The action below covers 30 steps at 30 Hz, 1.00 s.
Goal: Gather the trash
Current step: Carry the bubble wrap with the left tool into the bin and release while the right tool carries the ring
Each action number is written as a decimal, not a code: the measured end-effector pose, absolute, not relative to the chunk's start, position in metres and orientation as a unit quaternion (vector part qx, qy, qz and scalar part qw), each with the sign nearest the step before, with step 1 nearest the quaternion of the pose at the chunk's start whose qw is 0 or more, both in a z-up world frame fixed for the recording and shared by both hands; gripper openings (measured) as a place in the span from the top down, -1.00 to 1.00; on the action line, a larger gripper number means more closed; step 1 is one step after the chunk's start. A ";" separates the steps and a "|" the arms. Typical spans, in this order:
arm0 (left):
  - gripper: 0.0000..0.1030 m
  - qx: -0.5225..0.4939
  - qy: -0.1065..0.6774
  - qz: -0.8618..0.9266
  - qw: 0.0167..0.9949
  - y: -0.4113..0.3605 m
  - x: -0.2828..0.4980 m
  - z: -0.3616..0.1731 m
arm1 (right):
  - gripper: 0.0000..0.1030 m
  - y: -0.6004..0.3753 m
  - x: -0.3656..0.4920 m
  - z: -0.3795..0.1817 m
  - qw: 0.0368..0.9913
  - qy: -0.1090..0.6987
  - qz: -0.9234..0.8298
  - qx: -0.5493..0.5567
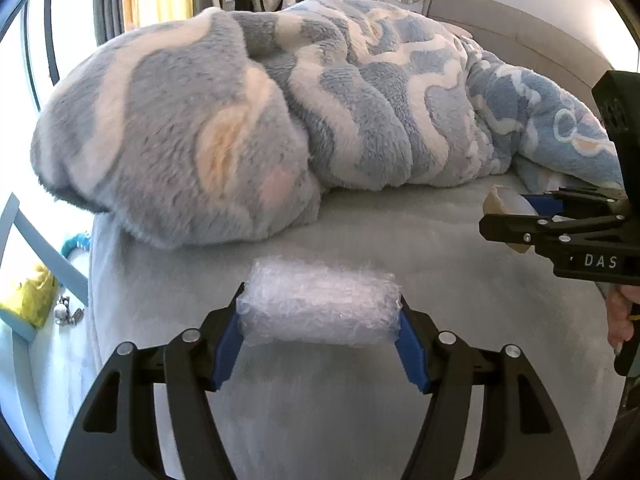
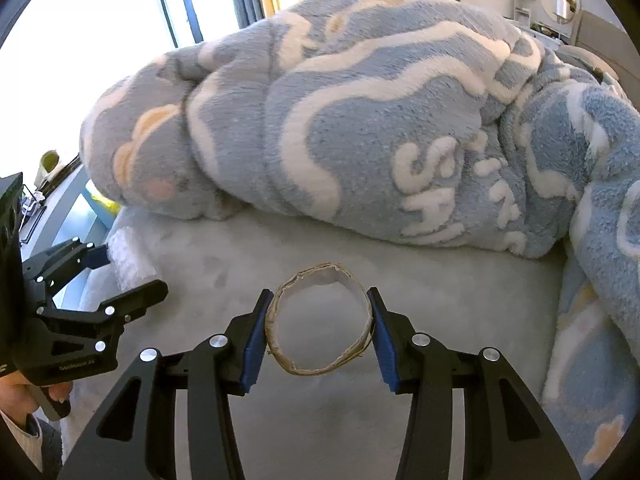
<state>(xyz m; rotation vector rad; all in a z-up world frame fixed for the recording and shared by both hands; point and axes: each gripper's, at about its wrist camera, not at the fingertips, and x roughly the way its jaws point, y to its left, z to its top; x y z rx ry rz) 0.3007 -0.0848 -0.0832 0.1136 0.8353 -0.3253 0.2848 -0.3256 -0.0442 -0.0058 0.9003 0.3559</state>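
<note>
A roll of clear bubble wrap point(image 1: 320, 304) is clamped crosswise between the blue pads of my left gripper point(image 1: 320, 328), just above the grey bed sheet point(image 1: 360, 224). In the right wrist view that left gripper point(image 2: 120, 276) shows at the left edge with the bubble wrap point(image 2: 130, 258) in it. My right gripper point(image 2: 320, 328) is shut on a brown cardboard tube point(image 2: 320, 322), seen end-on as an open ring squeezed between the pads. In the left wrist view the right gripper point(image 1: 516, 220) and the cardboard tube point(image 1: 500, 202) appear at the right edge.
A bulky blue and white fleece blanket point(image 1: 280, 120) is heaped across the back of the bed. A grey headboard point(image 1: 520, 36) stands behind it. Left of the bed lie a yellow item point(image 1: 28, 296) and a bright window point(image 2: 80, 40). A hand point(image 2: 24, 396) holds the left gripper.
</note>
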 end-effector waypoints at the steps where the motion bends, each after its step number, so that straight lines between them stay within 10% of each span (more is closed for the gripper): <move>1: -0.34 0.053 0.404 -0.157 0.900 -0.081 0.297 -0.082 | 0.08 -0.325 0.283 -0.042 0.886 0.432 0.172 -0.003; 30: -0.34 -0.012 0.411 -0.083 0.908 0.024 0.165 -0.059 | 0.08 -0.196 0.202 -0.036 0.884 0.406 0.231 -0.023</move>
